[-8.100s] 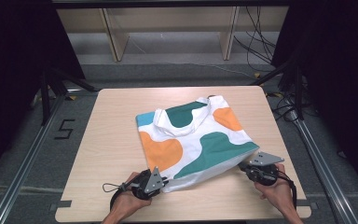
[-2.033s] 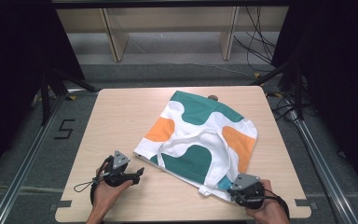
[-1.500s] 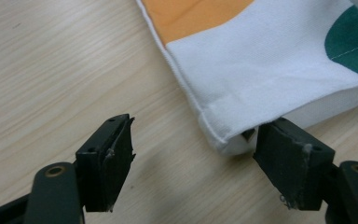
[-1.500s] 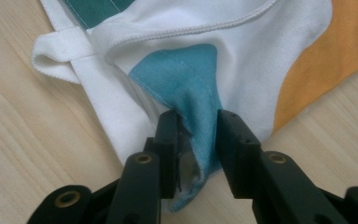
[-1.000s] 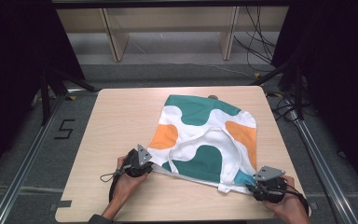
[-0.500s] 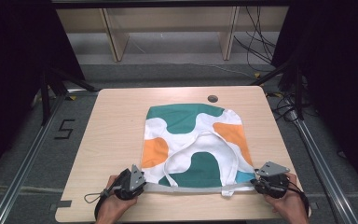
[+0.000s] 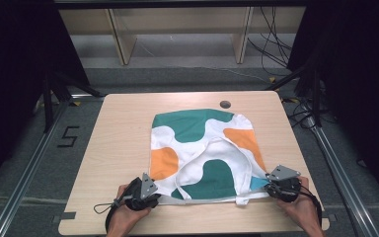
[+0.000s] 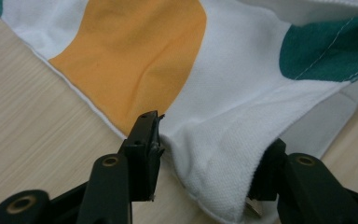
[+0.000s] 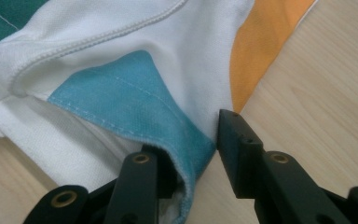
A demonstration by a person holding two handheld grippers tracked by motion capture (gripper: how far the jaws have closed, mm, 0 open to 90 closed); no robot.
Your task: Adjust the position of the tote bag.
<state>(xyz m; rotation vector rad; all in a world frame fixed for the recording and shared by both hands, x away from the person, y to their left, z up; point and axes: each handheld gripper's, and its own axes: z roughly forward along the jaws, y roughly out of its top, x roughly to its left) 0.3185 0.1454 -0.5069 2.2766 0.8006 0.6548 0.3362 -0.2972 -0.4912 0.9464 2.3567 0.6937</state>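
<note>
A white tote bag [image 7: 202, 148] with green and orange blobs lies flat on the wooden table [image 7: 123, 128], its handles folded over its top face and its mouth edge toward me. My left gripper [image 7: 153, 199] is at the bag's near left corner. In the left gripper view its jaws stand open [image 8: 209, 140], with the white corner [image 8: 214, 163] lying loose between them. My right gripper [image 7: 271, 189] is at the near right corner. It is also open [image 9: 191, 140], around a light blue fold of cloth [image 9: 135, 93].
A dark round hole [image 7: 224, 104] sits in the table just beyond the bag's far edge. Bare wood lies to the left of the bag and along the back. The table's front edge runs just under both hands. Metal rails flank the table.
The bag has been turned, squared to the table and drawn toward the front edge. My left gripper went from the side of the table to the bag's near left corner.
</note>
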